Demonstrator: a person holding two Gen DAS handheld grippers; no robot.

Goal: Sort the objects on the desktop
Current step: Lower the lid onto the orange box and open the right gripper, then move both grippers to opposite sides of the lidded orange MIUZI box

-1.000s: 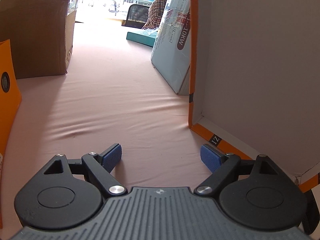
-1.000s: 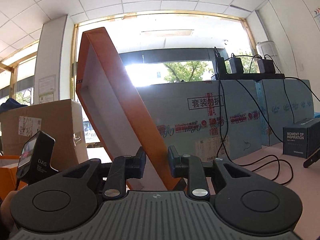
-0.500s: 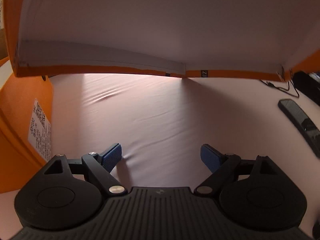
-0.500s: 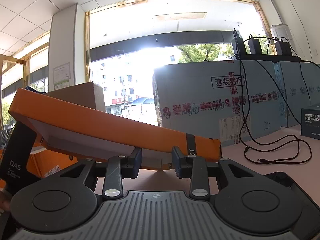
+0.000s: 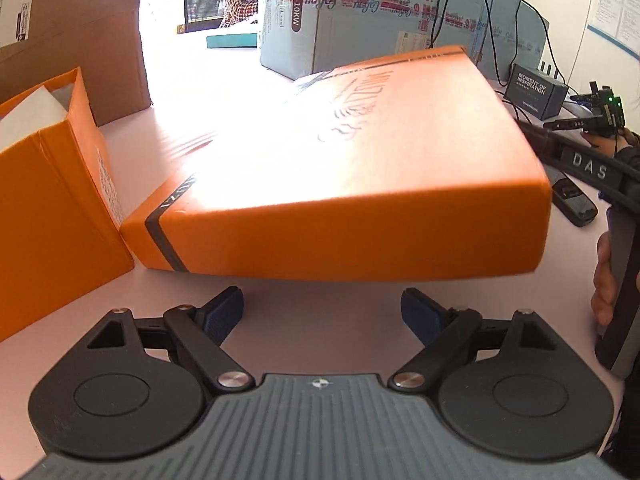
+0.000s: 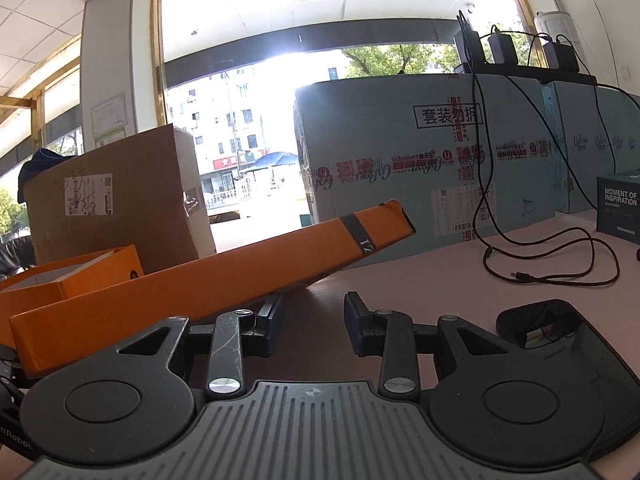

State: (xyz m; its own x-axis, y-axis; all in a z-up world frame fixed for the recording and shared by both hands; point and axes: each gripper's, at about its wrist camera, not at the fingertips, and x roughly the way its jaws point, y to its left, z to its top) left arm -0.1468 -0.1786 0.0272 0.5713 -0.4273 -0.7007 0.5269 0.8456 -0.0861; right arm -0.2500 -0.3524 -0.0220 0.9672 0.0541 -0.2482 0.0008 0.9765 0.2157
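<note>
Though level — both tools (image 5: pixel 322 314) (image 6: pixel 312 320) agape

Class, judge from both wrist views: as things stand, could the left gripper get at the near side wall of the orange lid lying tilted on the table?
Probably yes. The left gripper is open, and the orange lid lies straight ahead with only bare table between them. The orange box stands off to one side.
</note>
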